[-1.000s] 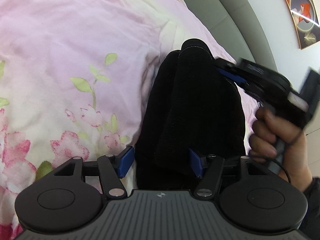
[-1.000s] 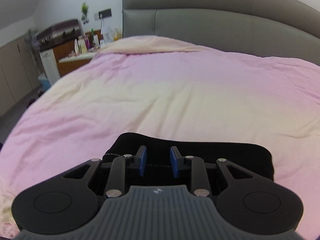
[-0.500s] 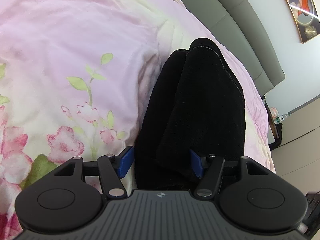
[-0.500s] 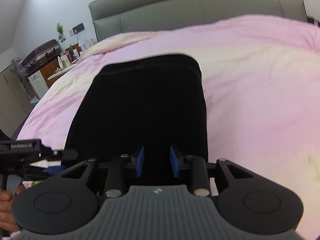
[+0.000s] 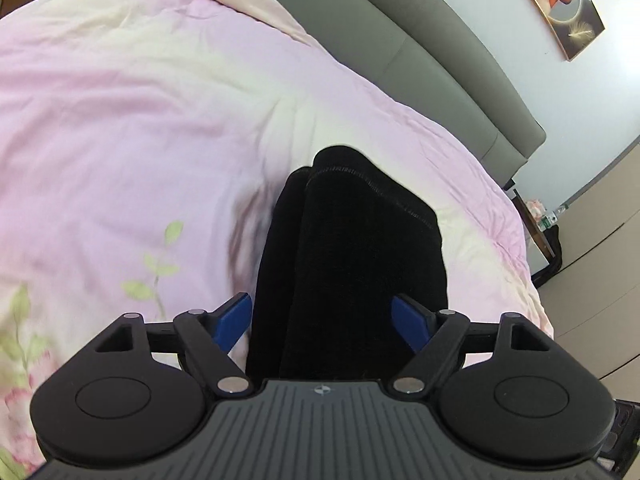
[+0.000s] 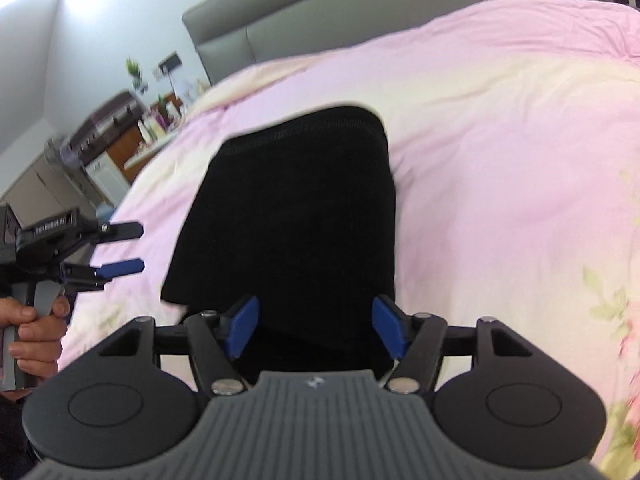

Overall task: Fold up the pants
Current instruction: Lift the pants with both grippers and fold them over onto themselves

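Black pants [image 5: 352, 264] lie folded into a thick, neat stack on the pink bed cover [image 5: 132, 128]. Stitched hems show at the far end of the stack, away from the fingers, and more than one layer can be seen there, so the folding looks mostly done. The left gripper [image 5: 326, 322] looks down over the near end of the stack. Its blue pads [image 5: 234, 320] are wide apart and opening, one on each side of the pants, and they do not press on the cloth. In the right wrist view this same gripper [image 6: 120, 248] sits off to the side of the pants, above the bed cover, held by a hand [image 6: 34, 330], with nothing between its fingers. The right gripper [image 6: 316, 326] is also over the near end of the stack. Its fingers [image 6: 242, 326] are apart and opening too, with the black cloth lying between and below them, but not pinched. So neither one is holding the pants now. I think the last fold has just been let go. What may be left is small: maybe patting the stack flat or fixing the near corner beside the right gripper's fingers, which looks a bit uneven. Past the far end of the pants stands a grey headboard [image 6: 400, 8], well away from both sets of fingers.
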Action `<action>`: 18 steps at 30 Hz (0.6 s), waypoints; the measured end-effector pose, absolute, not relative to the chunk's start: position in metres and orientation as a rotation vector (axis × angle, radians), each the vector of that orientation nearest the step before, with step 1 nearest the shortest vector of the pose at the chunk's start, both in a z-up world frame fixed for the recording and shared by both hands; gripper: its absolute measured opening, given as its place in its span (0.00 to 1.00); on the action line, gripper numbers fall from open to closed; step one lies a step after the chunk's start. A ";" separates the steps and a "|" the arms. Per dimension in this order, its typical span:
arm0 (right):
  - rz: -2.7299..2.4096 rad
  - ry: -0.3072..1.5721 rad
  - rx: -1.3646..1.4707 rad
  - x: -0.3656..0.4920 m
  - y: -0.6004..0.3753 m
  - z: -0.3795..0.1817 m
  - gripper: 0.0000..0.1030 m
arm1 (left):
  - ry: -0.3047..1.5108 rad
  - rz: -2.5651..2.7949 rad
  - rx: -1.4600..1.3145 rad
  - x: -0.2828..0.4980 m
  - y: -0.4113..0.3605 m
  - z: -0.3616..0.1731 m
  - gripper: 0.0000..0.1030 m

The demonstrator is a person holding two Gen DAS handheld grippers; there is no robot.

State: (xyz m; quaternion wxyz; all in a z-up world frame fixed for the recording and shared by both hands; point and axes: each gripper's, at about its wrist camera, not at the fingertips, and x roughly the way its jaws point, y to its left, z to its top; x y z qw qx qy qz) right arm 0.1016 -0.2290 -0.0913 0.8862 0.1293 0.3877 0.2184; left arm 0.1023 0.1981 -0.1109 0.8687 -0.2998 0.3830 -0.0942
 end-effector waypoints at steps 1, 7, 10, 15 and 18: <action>0.454 0.796 0.284 0.105 -0.233 -0.088 0.59 | 0.820 -0.213 -0.624 0.108 0.201 -0.110 0.90; 0.469 0.791 0.376 0.127 -0.250 -0.083 0.60 | 0.909 -0.222 -0.588 0.134 0.200 -0.127 0.90; 0.482 0.806 0.395 0.136 -0.255 -0.084 0.61 | 0.943 -0.221 -0.547 0.145 0.194 -0.139 0.90; 0.509 0.840 0.377 0.158 -0.258 -0.088 0.68 | 0.975 -0.252 -0.536 0.159 0.188 -0.154 0.90; 0.513 0.863 0.367 0.175 -0.254 -0.093 0.68 | 0.980 -0.281 -0.546 0.164 0.189 -0.160 0.92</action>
